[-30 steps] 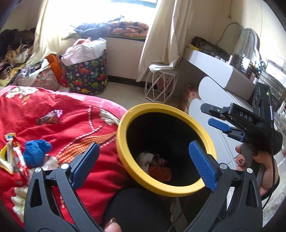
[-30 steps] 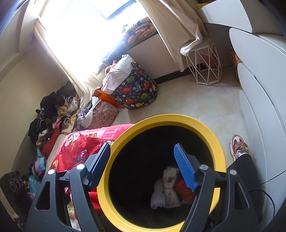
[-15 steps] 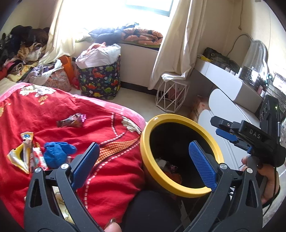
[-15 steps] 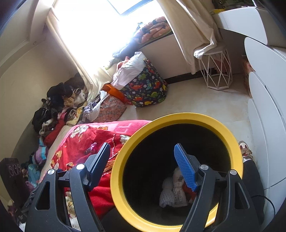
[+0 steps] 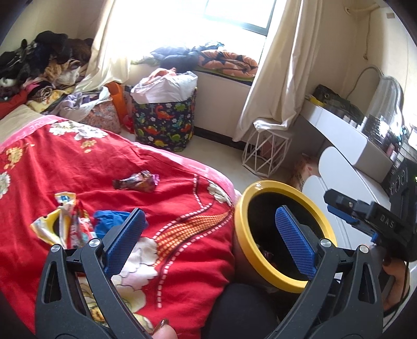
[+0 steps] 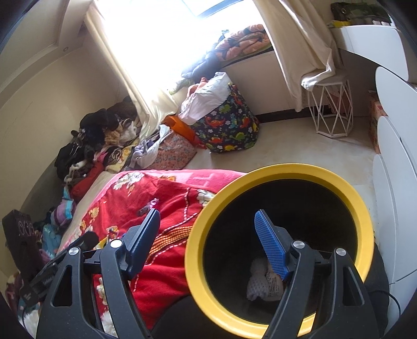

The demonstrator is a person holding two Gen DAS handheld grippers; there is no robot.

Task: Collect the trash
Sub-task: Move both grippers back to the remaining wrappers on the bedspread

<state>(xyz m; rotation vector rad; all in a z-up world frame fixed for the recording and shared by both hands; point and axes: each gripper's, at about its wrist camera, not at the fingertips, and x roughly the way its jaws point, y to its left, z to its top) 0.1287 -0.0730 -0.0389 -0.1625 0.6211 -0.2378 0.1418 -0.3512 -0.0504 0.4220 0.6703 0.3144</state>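
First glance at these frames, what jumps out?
The yellow-rimmed black bin fills the lower right of the right wrist view, with crumpled white trash at its bottom. Left of it, the red floral blanket carries loose litter: a brown candy wrapper, a yellow snack packet and a blue crumpled piece. Both the left gripper and right gripper are open and empty.

Sunlit curtained window [image 5: 234, 13], cream floor [image 5: 208, 153]

Yellow-rimmed bin [image 6: 260, 180] — crumpled trash [image 6: 260, 283] inside
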